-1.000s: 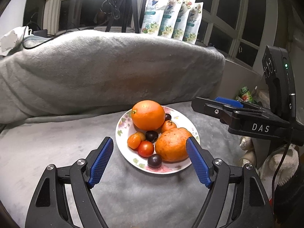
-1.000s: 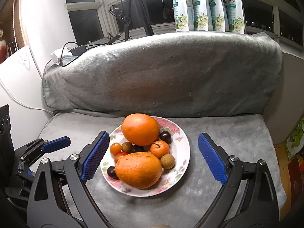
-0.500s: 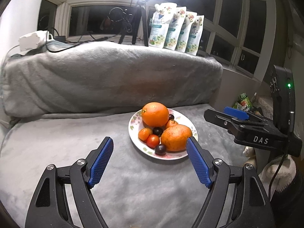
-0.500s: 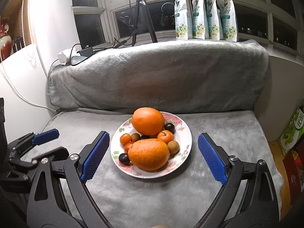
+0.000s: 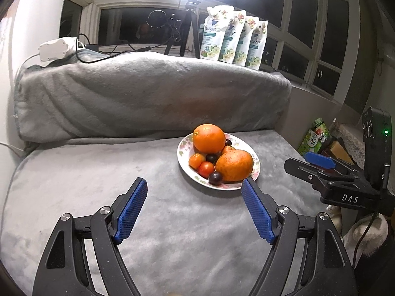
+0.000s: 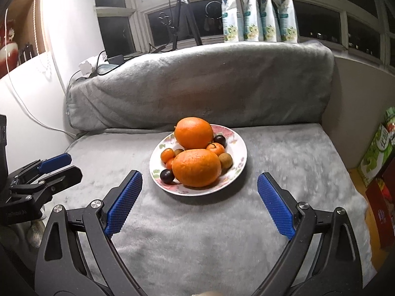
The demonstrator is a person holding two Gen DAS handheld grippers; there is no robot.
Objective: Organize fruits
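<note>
So both hand-held grippers, left (image 5: 193, 193) and right (image 6: 200, 187), sit wide apart, empty, just short of the fruit plate (image 6: 237, 165).

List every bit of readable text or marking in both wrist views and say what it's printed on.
"DAS": white letters on the black body of the right gripper, seen from the left wrist view.
Four white pouches on the window ledge: printed labels, too small and blurred to read.
Green carton at the right edge: large characters, not legible.
Green packet right of the blanket: lettering too blurred.
Left gripper body: faint print, unreadable.
</note>
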